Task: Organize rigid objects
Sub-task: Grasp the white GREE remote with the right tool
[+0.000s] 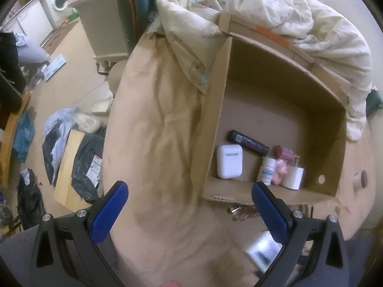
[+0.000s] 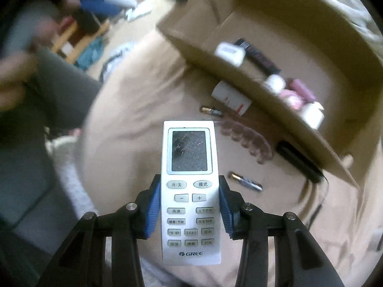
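White remote control (image 2: 190,191) with a scratched grey screen and labelled buttons, clamped at mid-length by the right gripper (image 2: 190,209) above the bed sheet (image 2: 124,129), near the cardboard box (image 2: 299,129). Left gripper (image 1: 189,205) spread apart, holding nothing.

A wide bed covered by a smooth beige sheet (image 1: 155,129) fills the middle of the room, with a rumpled cream printed quilt (image 1: 275,7) heaped at its far end. Beside it stands a pale grey-green cabinet (image 1: 103,24). A white front-loading washing machine (image 1: 58,0) sits far off. Dark plastic bags (image 1: 86,165) litter the beige floor (image 1: 79,88).
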A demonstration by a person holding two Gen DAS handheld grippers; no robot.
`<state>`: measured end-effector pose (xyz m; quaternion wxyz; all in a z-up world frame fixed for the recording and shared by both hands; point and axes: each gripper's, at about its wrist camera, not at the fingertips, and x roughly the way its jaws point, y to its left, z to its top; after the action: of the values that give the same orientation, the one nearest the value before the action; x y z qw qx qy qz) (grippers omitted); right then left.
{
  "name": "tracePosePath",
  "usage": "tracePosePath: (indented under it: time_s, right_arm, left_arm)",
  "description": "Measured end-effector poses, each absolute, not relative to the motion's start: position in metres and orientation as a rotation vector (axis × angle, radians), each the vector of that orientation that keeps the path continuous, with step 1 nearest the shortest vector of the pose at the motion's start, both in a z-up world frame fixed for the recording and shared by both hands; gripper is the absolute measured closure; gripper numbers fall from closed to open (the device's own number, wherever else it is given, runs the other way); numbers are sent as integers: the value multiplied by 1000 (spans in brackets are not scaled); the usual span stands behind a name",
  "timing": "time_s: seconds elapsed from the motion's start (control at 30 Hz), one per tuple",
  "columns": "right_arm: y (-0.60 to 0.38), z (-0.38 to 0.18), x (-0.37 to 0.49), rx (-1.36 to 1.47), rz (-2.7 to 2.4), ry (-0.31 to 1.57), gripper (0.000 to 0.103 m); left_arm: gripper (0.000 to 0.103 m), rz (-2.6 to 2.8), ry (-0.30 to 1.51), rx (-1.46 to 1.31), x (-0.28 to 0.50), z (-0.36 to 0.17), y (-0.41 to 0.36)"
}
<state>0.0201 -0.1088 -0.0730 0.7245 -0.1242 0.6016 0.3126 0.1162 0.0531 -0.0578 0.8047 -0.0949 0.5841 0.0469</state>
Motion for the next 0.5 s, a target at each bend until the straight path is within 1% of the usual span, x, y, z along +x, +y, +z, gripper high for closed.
tracePosePath:
  time_s: [0.1, 0.27, 0.4, 0.5]
  right_arm:
    - [-141, -48, 14, -190, 655, 1253, 57]
    - [-191, -10, 19, -119, 535, 1060, 57]
    - [-234, 0, 33, 0, 460, 956, 57]
    - [-250, -2, 40, 103, 459, 920, 57]
  left_arm:
    - [1, 117, 1253, -170, 115, -62, 51]
    - [1, 138, 1263, -107, 111, -69, 46]
    - [1, 151, 1272, -88, 102, -71, 36]
    - [1, 127, 1292, -140, 88, -76, 20]
